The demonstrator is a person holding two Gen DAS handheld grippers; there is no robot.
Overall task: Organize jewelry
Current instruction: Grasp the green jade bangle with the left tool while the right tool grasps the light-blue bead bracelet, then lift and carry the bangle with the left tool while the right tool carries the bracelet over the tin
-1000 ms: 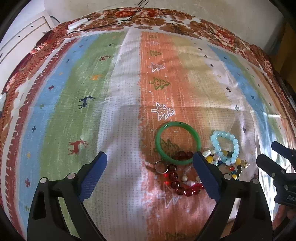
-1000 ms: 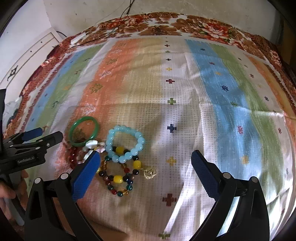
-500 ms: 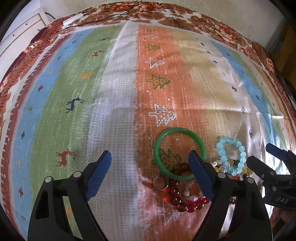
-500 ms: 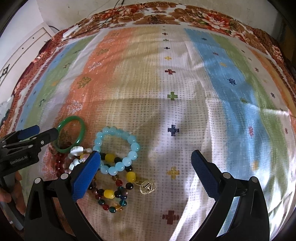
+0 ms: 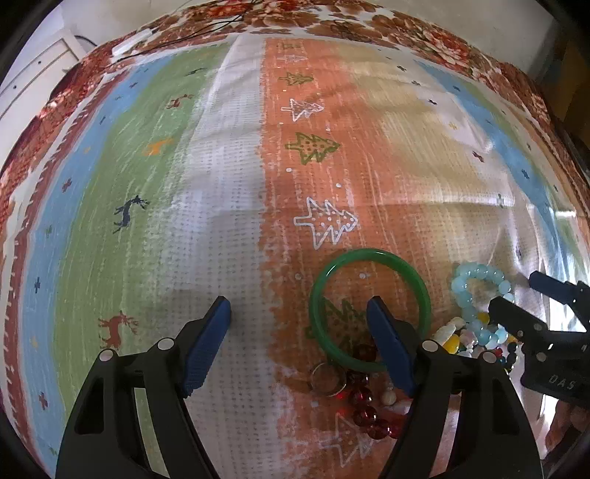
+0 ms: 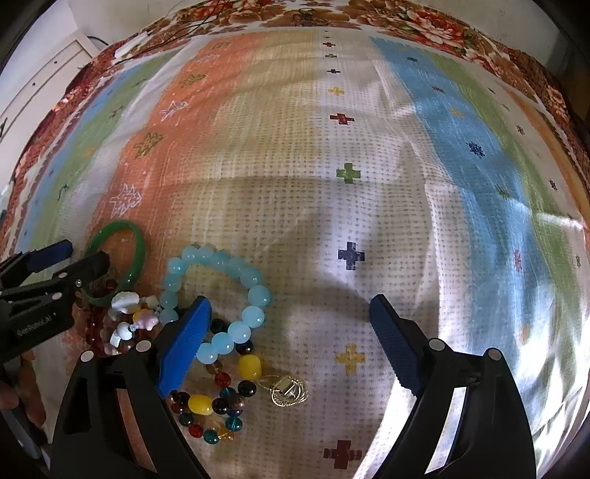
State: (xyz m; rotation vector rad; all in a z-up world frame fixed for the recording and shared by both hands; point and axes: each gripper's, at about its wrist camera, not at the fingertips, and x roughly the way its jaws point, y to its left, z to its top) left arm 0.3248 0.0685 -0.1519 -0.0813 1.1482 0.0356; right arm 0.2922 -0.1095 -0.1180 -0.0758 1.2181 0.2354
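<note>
Readable text: "GenRobot.AI" on the side of the left gripper (image 6: 55, 265) as the right wrist view shows it, and a partial "DAS" on the right gripper (image 5: 523, 294) body in the left wrist view – nothing else legible. Surface is a large cloth (image 5: 221, 206) in blue, green, white, orange and beige stripes with printed trees, deer and small crosses, brown floral border at the far edge; white wall and a white panelled cabinet (image 5: 33, 77) beyond, thin dark cables (image 5: 206, 27) at the far border. Jewelry sits in one pile on the orange-beige part: green bangle (image 5: 368, 309) flat on the cloth, pale blue bead bracelet (image 6: 221, 294) just beside it, a multicolour bead strand (image 6: 221, 390) with yellow beads overlapping that, dark red bead bracelet (image 5: 365, 409) touching the bangle's near rim, white and pink shell pieces (image 6: 127, 317), a metal ring (image 5: 326, 379), a small gold pendant (image 6: 289, 392). Left gripper jaws wide apart, have just been closing – one blue pad over the bangle's inside, the other over bare cloth, nothing gripped. Right gripper also wide, just been closing, one pad over the blue beads, holding nothing.
</note>
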